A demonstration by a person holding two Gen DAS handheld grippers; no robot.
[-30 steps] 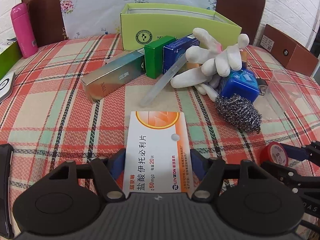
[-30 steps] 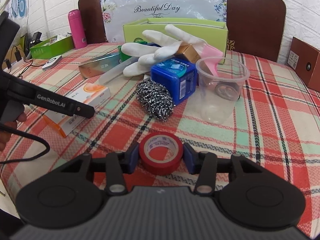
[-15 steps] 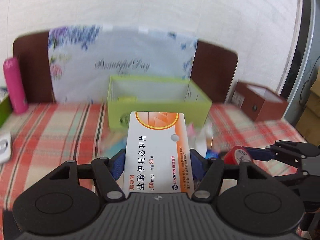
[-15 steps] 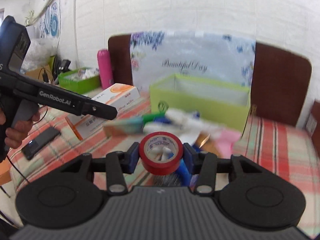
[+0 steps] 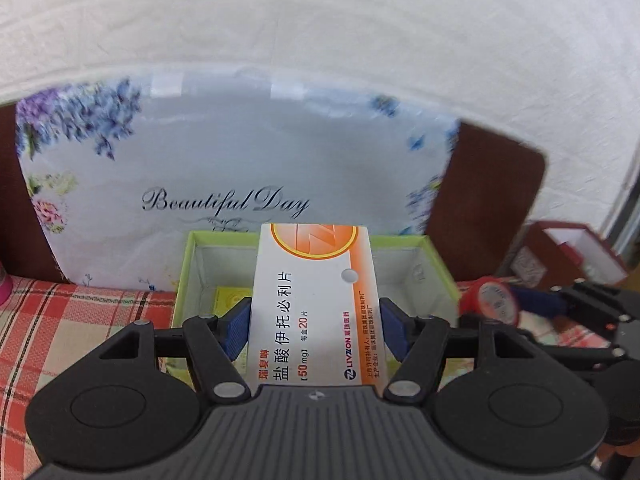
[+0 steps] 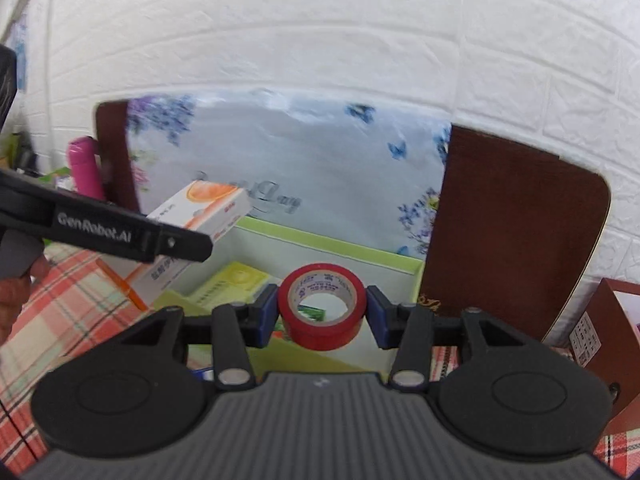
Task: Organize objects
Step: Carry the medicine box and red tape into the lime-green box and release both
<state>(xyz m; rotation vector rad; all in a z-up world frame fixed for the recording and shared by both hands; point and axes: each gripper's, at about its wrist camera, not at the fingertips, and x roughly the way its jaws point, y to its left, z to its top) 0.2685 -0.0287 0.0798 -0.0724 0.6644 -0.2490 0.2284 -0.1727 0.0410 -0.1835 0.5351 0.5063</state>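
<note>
While claws (image 5: 316,330) grip, box (image 5: 316,308) (orange-white) reads "LIVZON".

Lighting: bright, even, diffuse; source not visible. Shadows: faint. Glare: soft sheen on the floral board (image 5: 224,184) (lettering smeared in the right wrist view). Blur: background motion-blurred, gripper bodies sharp. Distortion: strong fisheye bowing, dark corner vignetting.

Green box (image 6: 332,246) open-topped, yellow pkt (image 6: 228,286) inside.

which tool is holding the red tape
The right tool, gripping the red tape roll over the green box; the left tool holds a white-and-orange medicine box.
</note>
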